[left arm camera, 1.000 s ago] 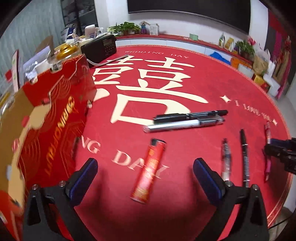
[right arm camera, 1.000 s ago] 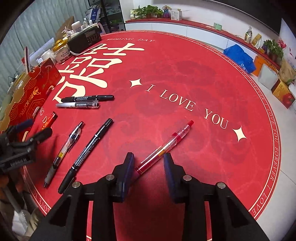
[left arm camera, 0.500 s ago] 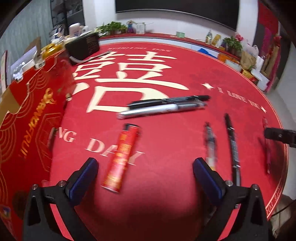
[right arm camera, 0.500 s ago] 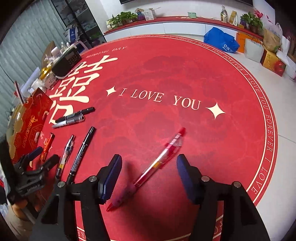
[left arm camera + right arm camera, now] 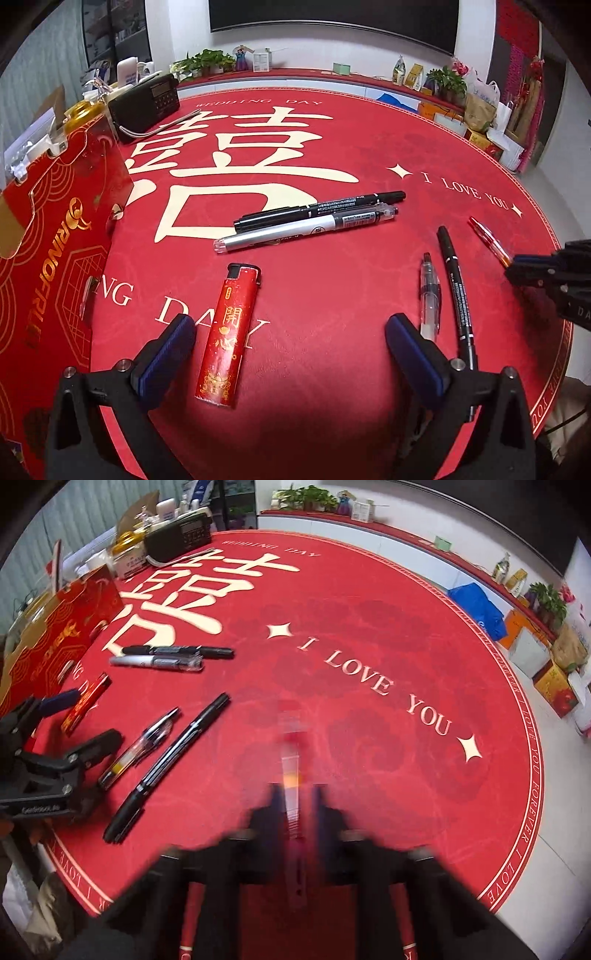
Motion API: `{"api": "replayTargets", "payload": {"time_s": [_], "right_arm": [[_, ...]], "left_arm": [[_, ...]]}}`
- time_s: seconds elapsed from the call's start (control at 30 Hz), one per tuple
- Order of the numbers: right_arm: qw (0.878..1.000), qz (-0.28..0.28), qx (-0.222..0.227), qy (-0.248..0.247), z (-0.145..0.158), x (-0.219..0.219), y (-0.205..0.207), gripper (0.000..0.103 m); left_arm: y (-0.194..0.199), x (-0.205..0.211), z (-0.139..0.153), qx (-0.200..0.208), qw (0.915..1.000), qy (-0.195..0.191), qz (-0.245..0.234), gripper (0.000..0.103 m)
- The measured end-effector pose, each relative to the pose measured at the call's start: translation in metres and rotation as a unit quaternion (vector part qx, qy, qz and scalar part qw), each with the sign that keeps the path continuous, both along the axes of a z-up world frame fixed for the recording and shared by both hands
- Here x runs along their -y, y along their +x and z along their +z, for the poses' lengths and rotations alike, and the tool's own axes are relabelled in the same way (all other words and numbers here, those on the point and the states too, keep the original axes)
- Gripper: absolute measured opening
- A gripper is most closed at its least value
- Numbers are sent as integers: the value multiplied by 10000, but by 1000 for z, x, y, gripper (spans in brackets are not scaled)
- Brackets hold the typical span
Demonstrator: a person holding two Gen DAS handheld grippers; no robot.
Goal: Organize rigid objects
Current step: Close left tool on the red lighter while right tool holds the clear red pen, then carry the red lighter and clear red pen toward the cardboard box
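Observation:
My right gripper point(image 5: 295, 794) is shut on a red pen point(image 5: 291, 760), which points forward over the red mat; the view is motion-blurred. The pen's tip point(image 5: 487, 236) shows in the left wrist view beside that gripper point(image 5: 517, 266). My left gripper point(image 5: 290, 332) is open and low over the mat, with a red lighter point(image 5: 227, 336) lying just inside its left finger. A clear pen point(image 5: 430, 295) and a thin black marker point(image 5: 458, 291) lie by its right finger. A black marker point(image 5: 317, 212) and a silver marker point(image 5: 306, 230) lie side by side further ahead.
A red cardboard gift box point(image 5: 48, 254) stands at the left. A black radio point(image 5: 146, 101) and jars sit at the far left. The round red mat's edge point(image 5: 532, 812) runs along the right, with bare floor beyond.
My right gripper opened over the red pen, then closed on it and turned it forward. My left gripper has swung over the lighter and now stands closer to it.

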State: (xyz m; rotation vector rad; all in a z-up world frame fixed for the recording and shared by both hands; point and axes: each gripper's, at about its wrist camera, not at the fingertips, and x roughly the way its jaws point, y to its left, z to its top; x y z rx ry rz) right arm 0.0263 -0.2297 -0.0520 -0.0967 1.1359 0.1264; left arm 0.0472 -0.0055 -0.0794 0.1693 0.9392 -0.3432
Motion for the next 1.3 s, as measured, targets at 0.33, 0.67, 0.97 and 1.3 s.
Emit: {"api": "replayTargets", "payload": {"time_s": [0.33,0.67,0.97,1.3], "right_arm": [[9947,-303,-9,980,7,18,-14,11],[9938,-245,-105,1076,4,17,-17,11],[9929,-297,91,1153,16,18,-19,11],[9909,-199,440,1255,40,6,-19,11]], "left_arm": [[-3,-7,14,-389,9991,-135,59,20],[4,5,13,-212,9987,360,275,51],[-3,11,16,-323,9987,137,382,20],[-37,-5,71,506,9898,-248,1307,20]]}}
